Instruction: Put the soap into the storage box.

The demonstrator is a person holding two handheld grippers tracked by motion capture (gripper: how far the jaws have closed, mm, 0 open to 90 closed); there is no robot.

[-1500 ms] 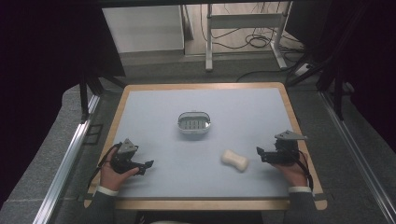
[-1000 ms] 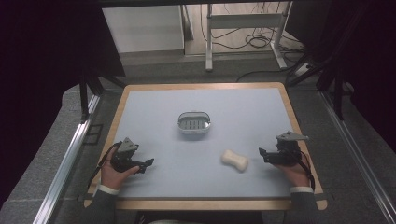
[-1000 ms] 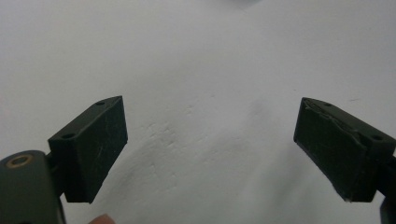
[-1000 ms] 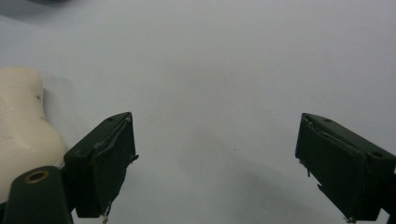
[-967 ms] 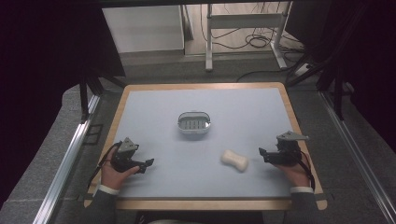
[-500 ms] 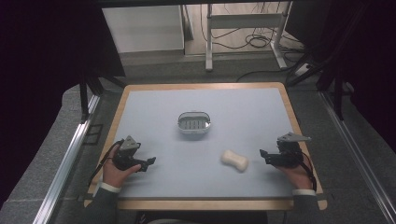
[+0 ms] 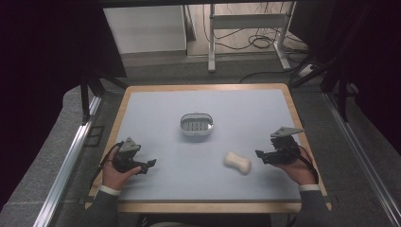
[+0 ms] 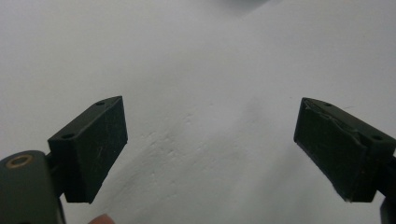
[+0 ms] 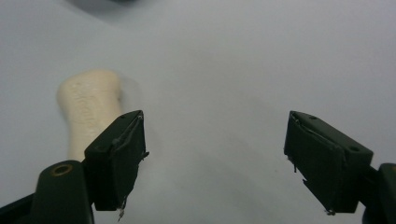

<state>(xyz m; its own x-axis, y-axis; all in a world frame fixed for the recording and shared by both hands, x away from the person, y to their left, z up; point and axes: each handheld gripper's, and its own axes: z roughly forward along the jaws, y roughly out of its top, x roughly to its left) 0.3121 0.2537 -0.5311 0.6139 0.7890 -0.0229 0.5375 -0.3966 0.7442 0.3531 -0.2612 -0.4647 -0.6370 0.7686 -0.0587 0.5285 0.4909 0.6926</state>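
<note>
The soap (image 7: 237, 162) lies on the mat (image 7: 156, 104), near the front edge and right of centre, just beside the R gripper (image 7: 261, 156) and not touching it. From the R fingertips it sits straight ahead toward the table's middle. In the right gripper view the soap (image 9: 90, 108) shows off to the left, beyond and partly behind the left finger (image 9: 116, 154), so the gap between the jaws is aimed past it, not onto it.

The soap's long axis runs diagonally in the high view: one rounded end points up-left toward the dish (image 7: 196, 125), the other down-right toward the R hand. It's waisted in the middle, so the narrow part looks like the likely grip spot.

R jaws have just been closing a bit but stand apart, nothing between them. L gripper (image 7: 145, 166) is well apart from the soap, at the front left; its jaws are spread wide over bare mat, nothing held.

R hand is clearly nearer. Judged next: swing R so the jaws straddle the soap's waist, across the long axis.
</note>
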